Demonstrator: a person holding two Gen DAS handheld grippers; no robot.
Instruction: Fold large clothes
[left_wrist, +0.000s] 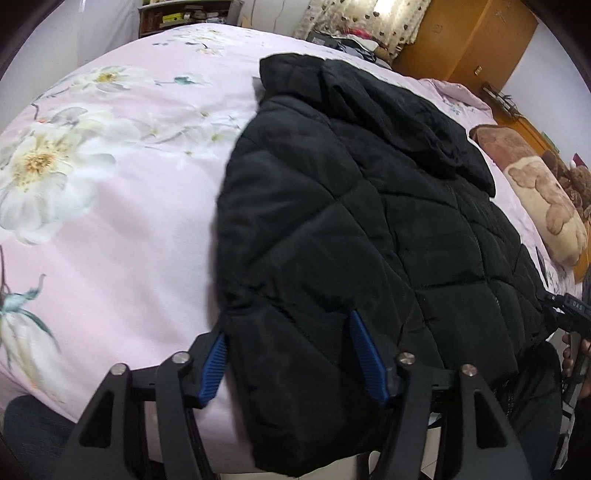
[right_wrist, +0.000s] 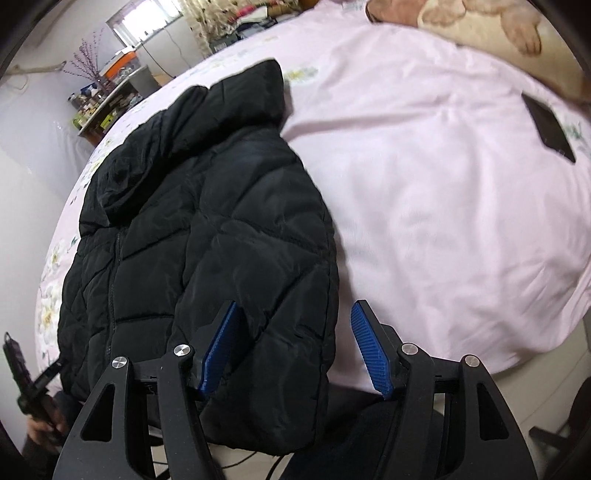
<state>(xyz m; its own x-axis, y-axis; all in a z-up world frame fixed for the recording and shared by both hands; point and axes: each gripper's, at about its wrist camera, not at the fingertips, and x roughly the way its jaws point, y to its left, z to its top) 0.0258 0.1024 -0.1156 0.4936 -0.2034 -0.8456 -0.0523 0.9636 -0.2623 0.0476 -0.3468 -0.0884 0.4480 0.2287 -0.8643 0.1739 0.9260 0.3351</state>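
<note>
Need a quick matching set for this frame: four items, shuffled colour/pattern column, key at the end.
Items:
1. puffer jacket
2. bedsheet
3. gripper pads
4. wardrobe

Descriptions:
A. blue, ribbed
B. orange-brown wood
C. black, quilted
D. pink with floral print

Pairs: 1-C, 2-D, 3-A, 4-B

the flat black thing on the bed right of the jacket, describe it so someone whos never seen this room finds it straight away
Start at the bed with the pink floral cover. The black quilted jacket lies on its left part in the right wrist view; look across the bare pink stretch to the far right, just below the teddy-bear pillow. There lies a flat black rectangle, perhaps a phone: small, smooth and hard-edged, unlike the puffy jacket.
</note>
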